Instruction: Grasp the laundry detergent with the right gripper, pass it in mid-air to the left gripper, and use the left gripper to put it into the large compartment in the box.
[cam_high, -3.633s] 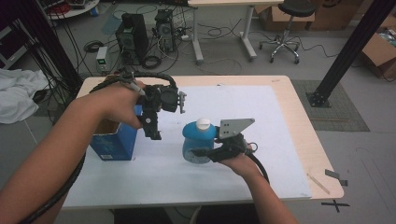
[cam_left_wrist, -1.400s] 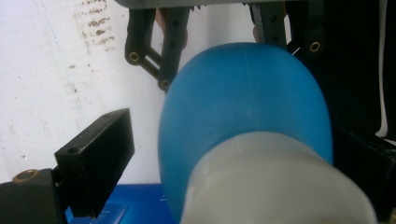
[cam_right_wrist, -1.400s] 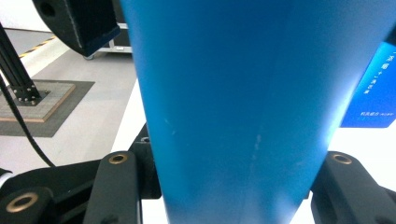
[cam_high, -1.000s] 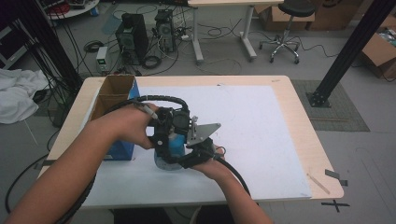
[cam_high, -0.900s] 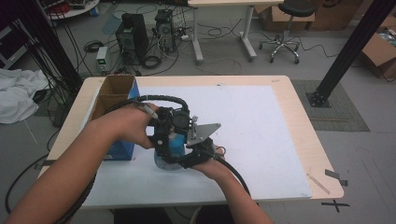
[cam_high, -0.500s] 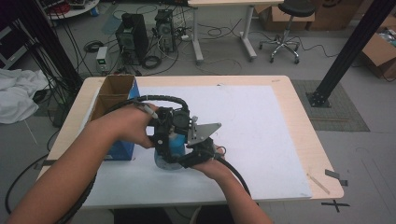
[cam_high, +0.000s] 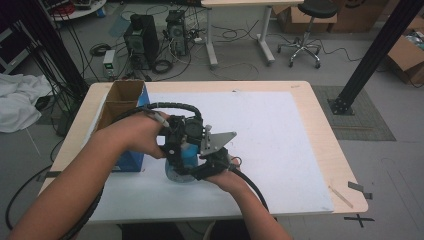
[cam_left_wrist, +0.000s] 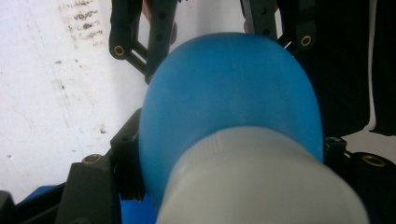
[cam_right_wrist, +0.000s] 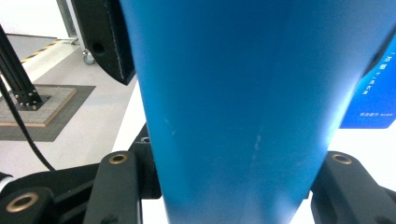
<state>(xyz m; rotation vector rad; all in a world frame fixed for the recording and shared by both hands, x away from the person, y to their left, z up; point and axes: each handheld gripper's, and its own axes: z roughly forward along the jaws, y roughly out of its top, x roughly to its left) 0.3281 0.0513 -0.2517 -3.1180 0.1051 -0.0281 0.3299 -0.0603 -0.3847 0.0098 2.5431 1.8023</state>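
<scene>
A: Where is the bottle (cam_high: 182, 162)?

B: It stands on the white sheet (cam_high: 280, 145) of the table (cam_high: 320, 120), just beside the blue box (cam_high: 131, 159), between the person's two hands.

A: What is the right gripper (cam_high: 202, 167) doing?

B: Its jaws are clamped on the blue body of the bottle. In the right gripper view the body fills the gap from one jaw to the other, with the black fingers (cam_right_wrist: 116, 186) tight against its sides.

A: And the left gripper (cam_high: 175, 150)?

B: It comes down over the top of the bottle. Its jaws have just been closing, with the white cap (cam_left_wrist: 257, 186) and the blue shoulder between them. In the left gripper view the fingers (cam_left_wrist: 126, 163) sit against either side just below the cap, so they appear to grip the neck; the exact contact is partly hidden by the bottle itself.

A: Do the two grippers touch?

B: They sit very close, one above the other at the bottle; whether they touch cannot be told.
</scene>
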